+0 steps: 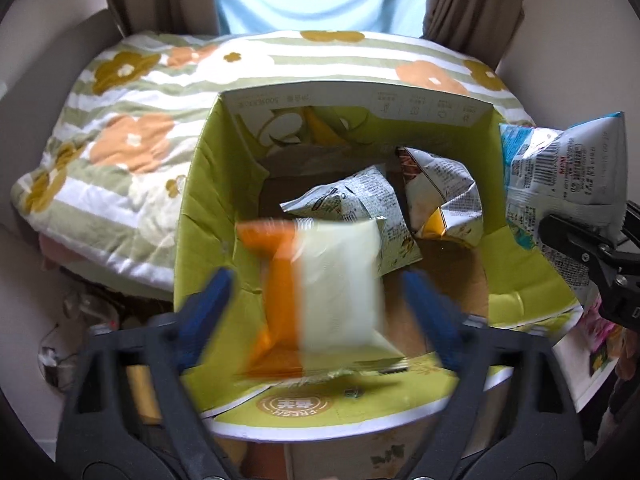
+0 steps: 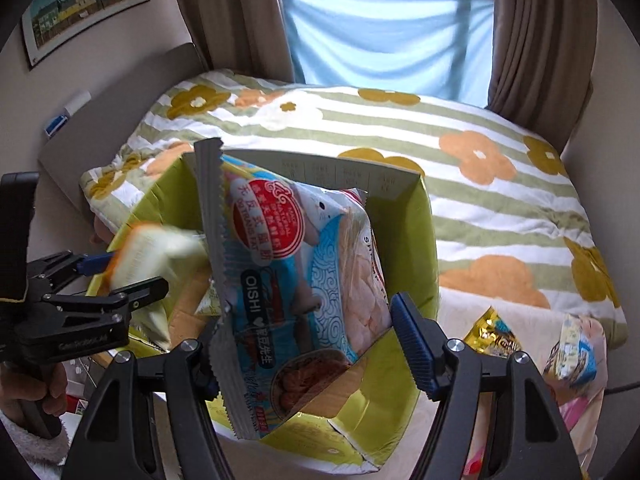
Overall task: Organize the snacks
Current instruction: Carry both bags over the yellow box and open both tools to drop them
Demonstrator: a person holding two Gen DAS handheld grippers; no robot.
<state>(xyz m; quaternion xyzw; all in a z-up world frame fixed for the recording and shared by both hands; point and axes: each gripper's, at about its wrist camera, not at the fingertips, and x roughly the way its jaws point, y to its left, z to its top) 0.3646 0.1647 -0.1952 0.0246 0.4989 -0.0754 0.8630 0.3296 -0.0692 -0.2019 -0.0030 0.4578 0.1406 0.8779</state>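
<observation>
- Orange-and-white packet, blurred, hangs free over the green box's near-left corner between the left gripper's spread jaws.
- Right gripper pinches the Oishi bag above the box's right wall.
- Two packets lie inside; bare floor remains at the near side.

Home bedroom — floral quilt, curtains, framed picture

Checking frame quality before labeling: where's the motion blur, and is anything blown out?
Left wrist: orange and white packet and the left gripper fingertips smear; the box and bags inside stay sharp; window cloth nearly washed out. Right wrist: only that packet blurs; shrimp chip bag print is crisp; strong fisheye bending in both.
</observation>
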